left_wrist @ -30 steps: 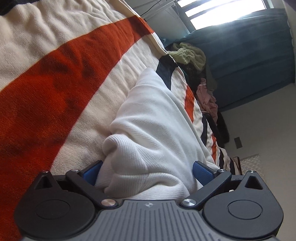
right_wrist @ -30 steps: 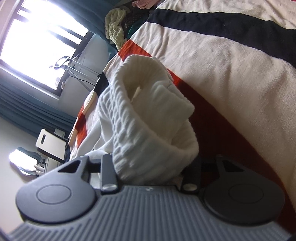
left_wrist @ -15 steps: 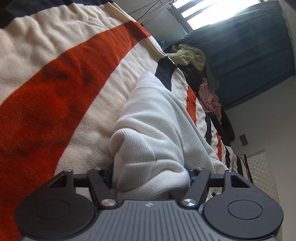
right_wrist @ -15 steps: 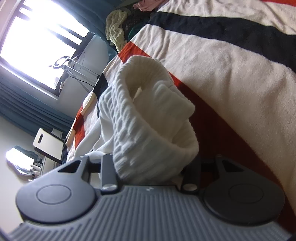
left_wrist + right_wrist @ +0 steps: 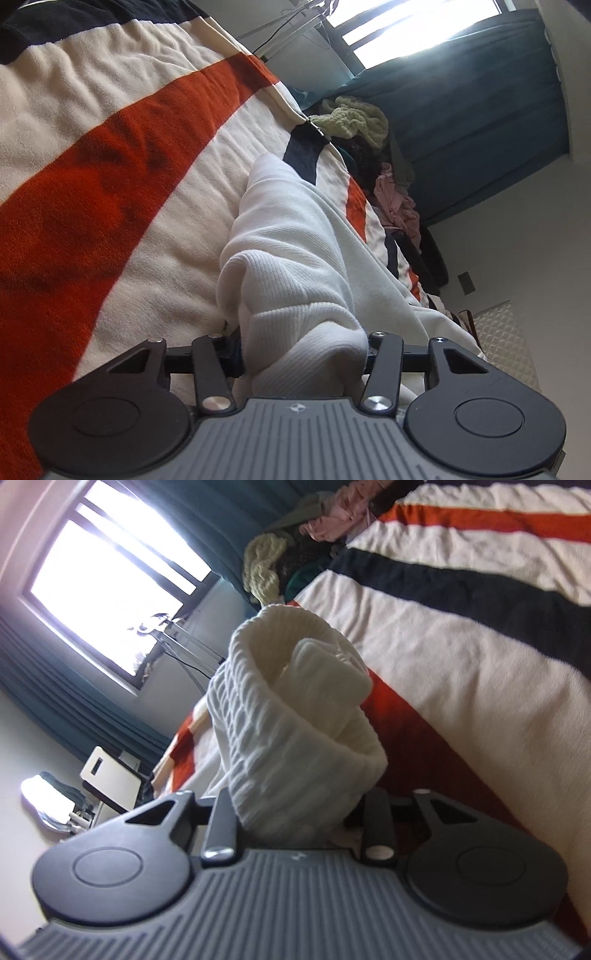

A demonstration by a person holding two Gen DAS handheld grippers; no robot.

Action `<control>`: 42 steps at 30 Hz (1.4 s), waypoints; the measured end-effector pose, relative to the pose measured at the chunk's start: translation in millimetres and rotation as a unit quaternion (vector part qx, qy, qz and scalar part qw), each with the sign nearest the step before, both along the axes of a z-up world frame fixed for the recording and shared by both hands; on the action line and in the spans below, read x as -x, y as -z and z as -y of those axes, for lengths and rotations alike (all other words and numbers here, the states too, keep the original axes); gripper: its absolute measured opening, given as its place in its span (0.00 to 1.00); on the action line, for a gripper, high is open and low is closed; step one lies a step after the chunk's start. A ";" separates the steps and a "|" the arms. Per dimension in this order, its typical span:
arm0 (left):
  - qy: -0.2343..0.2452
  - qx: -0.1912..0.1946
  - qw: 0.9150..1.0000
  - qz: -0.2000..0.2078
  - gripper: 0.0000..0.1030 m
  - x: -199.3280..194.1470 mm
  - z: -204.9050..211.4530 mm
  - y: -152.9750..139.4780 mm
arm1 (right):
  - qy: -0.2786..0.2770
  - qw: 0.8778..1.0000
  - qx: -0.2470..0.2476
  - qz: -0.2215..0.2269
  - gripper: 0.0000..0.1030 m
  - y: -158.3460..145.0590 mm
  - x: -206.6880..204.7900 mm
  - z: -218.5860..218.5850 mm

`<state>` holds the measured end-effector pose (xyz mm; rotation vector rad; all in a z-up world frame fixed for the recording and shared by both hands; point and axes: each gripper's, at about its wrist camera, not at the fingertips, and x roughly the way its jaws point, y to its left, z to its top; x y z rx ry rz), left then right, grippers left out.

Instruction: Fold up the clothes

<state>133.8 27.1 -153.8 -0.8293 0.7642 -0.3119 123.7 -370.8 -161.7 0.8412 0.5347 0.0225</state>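
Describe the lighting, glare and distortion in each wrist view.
Left wrist view: window blown out to white, fisheye bends the striped blanket, white sweater evenly lit and sharp. Right wrist view: window glares too, washing out nearby detail; the white sweater looks slightly soft; corners vignette dark.

Our left gripper (image 5: 303,354) and right gripper (image 5: 299,808) look alike: ribbed grey bodies, black round-disc housings, black linkage bars fixed by silver screws.

No readable text, label or number shows anywhere (both views checked).
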 end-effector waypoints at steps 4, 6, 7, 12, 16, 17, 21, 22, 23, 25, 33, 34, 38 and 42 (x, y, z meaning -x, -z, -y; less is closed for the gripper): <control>0.007 0.018 1.000 0.008 0.45 4.6 7.1 -14.7 | 0.002 0.999 0.014 0.029 0.29 -18.2 13.2 4.7; 0.019 0.023 0.999 0.014 0.44 5.2 15.1 -25.2 | 0.007 0.999 0.022 0.048 0.29 -30.9 21.4 10.1; 0.027 0.025 0.999 0.016 0.44 2.7 21.6 -30.9 | 0.010 0.998 0.025 0.058 0.29 -38.1 25.1 14.6; 0.081 0.010 0.996 0.028 0.42 -31.4 79.0 -65.2 | 0.044 0.995 0.010 0.094 0.29 -67.7 30.2 59.6; 0.126 -0.003 0.991 0.041 0.42 -76.5 145.6 -88.7 | 0.074 0.991 0.007 0.110 0.28 -82.1 15.9 111.3; 0.137 -0.006 0.990 0.044 0.42 -92.6 164.7 -93.4 | 0.082 0.990 0.011 0.113 0.28 -84.1 8.6 126.0; 0.172 -0.024 0.983 0.064 0.42 -162.0 251.3 -100.6 | 0.119 0.986 0.006 0.114 0.28 -87.0 -31.9 192.9; 0.180 -0.030 0.981 0.066 0.42 -181.5 272.9 -98.4 | 0.128 0.985 0.004 0.113 0.28 -85.1 -44.7 209.8; 0.185 -0.027 0.980 0.063 0.42 -200.5 293.2 -92.6 | 0.136 0.984 0.004 0.111 0.28 -81.0 -58.0 225.9; 0.194 -0.029 0.979 0.058 0.42 -236.9 331.3 -78.9 | 0.153 0.983 0.006 0.106 0.28 -72.6 -84.4 257.7; 0.214 -0.066 0.973 0.056 0.43 -301.5 408.8 15.5 | 0.191 0.981 0.000 0.041 0.29 5.5 -138.3 309.8; 0.225 -0.080 0.969 0.064 0.44 -298.3 409.9 26.4 | 0.199 0.979 -0.009 0.036 0.29 20.4 -132.8 307.0; 0.256 -0.103 0.956 0.095 0.53 -289.2 393.9 59.9 | 0.215 0.976 -0.022 0.023 0.29 67.6 -102.3 288.7; 0.262 -0.129 0.951 0.101 0.58 -277.4 391.5 52.6 | 0.220 0.975 -0.019 0.018 0.31 82.1 -88.3 276.8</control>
